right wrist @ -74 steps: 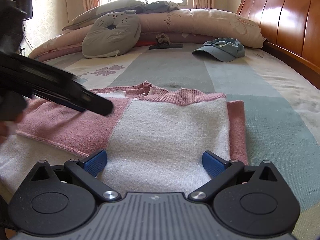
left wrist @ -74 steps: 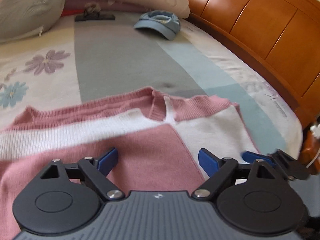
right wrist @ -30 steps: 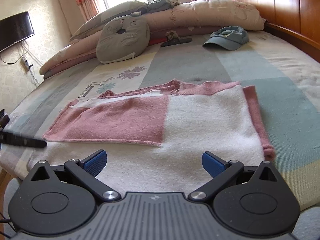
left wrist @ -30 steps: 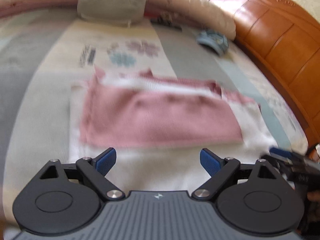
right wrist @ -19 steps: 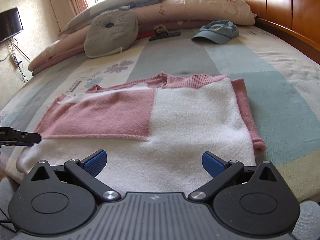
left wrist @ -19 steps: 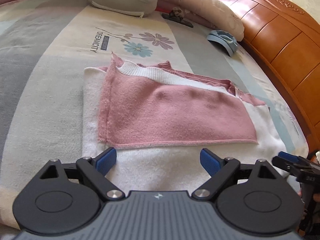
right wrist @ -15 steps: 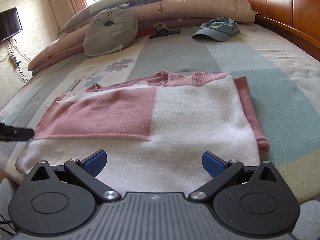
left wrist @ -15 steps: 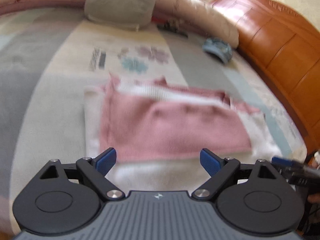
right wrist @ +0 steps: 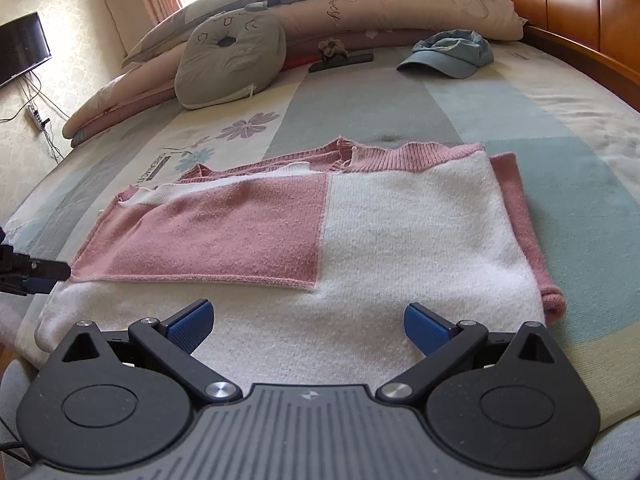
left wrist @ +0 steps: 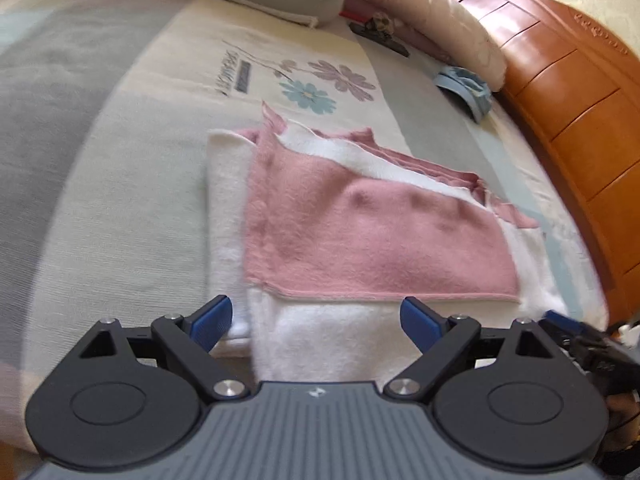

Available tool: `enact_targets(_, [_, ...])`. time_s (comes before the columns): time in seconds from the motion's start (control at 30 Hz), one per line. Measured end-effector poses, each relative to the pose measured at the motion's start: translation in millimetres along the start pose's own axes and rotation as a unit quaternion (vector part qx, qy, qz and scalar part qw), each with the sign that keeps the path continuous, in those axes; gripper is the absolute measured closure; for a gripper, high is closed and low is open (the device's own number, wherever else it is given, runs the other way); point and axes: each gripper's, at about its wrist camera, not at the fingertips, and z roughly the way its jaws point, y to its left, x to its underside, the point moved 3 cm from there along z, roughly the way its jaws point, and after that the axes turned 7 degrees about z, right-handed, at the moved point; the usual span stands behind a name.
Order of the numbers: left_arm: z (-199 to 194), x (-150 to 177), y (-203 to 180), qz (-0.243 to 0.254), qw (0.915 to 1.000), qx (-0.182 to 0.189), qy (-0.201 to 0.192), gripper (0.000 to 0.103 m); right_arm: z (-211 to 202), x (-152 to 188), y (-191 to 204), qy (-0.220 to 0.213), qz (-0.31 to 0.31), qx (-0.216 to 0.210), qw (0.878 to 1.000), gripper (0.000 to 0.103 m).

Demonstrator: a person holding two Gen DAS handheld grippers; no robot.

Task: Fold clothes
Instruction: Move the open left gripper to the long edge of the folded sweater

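A pink and white knitted sweater [left wrist: 372, 240] [right wrist: 360, 232] lies flat on the bed with its sides folded in and a pink panel on top. My left gripper [left wrist: 316, 322] is open at the near left corner of the white hem, nothing between its blue fingers. My right gripper [right wrist: 306, 326] is open over the near white hem, right of the middle, also holding nothing. The right gripper's tip [left wrist: 576, 330] shows at the right edge of the left wrist view. The left gripper's tip [right wrist: 36, 270] shows at the left edge of the right wrist view.
A blue cap [right wrist: 448, 54] lies at the far right of the bed [right wrist: 540, 120]. A grey cushion [right wrist: 230, 64], long pillows [right wrist: 400, 8] and a dark clip [right wrist: 340, 60] line the far side. A wooden headboard [left wrist: 580, 92] runs along the right. A wall television [right wrist: 20, 48] hangs left.
My left gripper has swung from over the sweater to its near left corner and come closer to the hem. The right gripper has drawn back a little. The sweater has not moved.
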Motion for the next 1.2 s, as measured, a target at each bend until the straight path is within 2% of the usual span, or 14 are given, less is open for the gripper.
enact_targets(0.07, [-10, -7, -7, 0.016, 0.9997, -0.010, -0.017, 0.012, -6, -4, -2, -0.014, -0.004, -0.011, 1.000, 0.000])
enact_targets(0.2, [-16, -22, -38, 0.055, 0.9975, 0.016, -0.042, 0.010, -13, -20, -10, -0.043, -0.011, -0.024, 0.999, 0.000])
enact_targets(0.3, [-2, -25, -60, 0.071, 0.9961, 0.038, -0.036, 0.010, -6, -28, -23, -0.049, -0.006, -0.013, 0.999, 0.000])
enact_targets(0.4, [18, -20, -73, 0.079, 0.9957, 0.044, -0.020, 0.010, -7, -23, -38, -0.049, 0.018, -0.008, 0.999, 0.000])
enact_targets(0.5, [40, -14, -68, 0.059, 0.9977, 0.034, -0.002, 0.010, -8, -18, -52, -0.049, 0.042, -0.002, 0.998, 0.000])
enact_targets(0.6, [49, -10, -51, 0.015, 0.9991, 0.041, 0.003, 0.010, -13, -20, -58, -0.060, 0.044, 0.000, 0.997, 0.000])
enact_targets(0.73, [47, -11, -51, 0.019, 0.9988, 0.044, 0.002, 0.009, -10, -40, -55, -0.076, 0.022, -0.011, 0.997, 0.000])
enact_targets(0.83, [46, -11, -48, 0.013, 0.9988, 0.047, 0.000, 0.009, 11, -49, -56, -0.066, 0.026, -0.008, 0.997, 0.000])
enact_targets(0.93, [42, -13, -41, -0.006, 0.9985, 0.053, -0.009, 0.009, 30, -43, -70, -0.044, 0.071, 0.025, 0.996, 0.000])
enact_targets(1.03, [33, -18, -40, 0.011, 0.9984, 0.052, -0.018, 0.009, 23, -38, -67, -0.054, 0.089, 0.010, 0.995, 0.000])
enact_targets(1.1, [32, -22, -42, 0.024, 0.9981, 0.050, -0.026, 0.009, 18, -39, -55, -0.055, 0.078, 0.001, 0.995, 0.000])
enact_targets(1.2, [36, -25, -42, 0.033, 0.9980, 0.042, -0.035, 0.009, 13, -45, -26, -0.059, 0.051, -0.036, 0.996, 0.000])
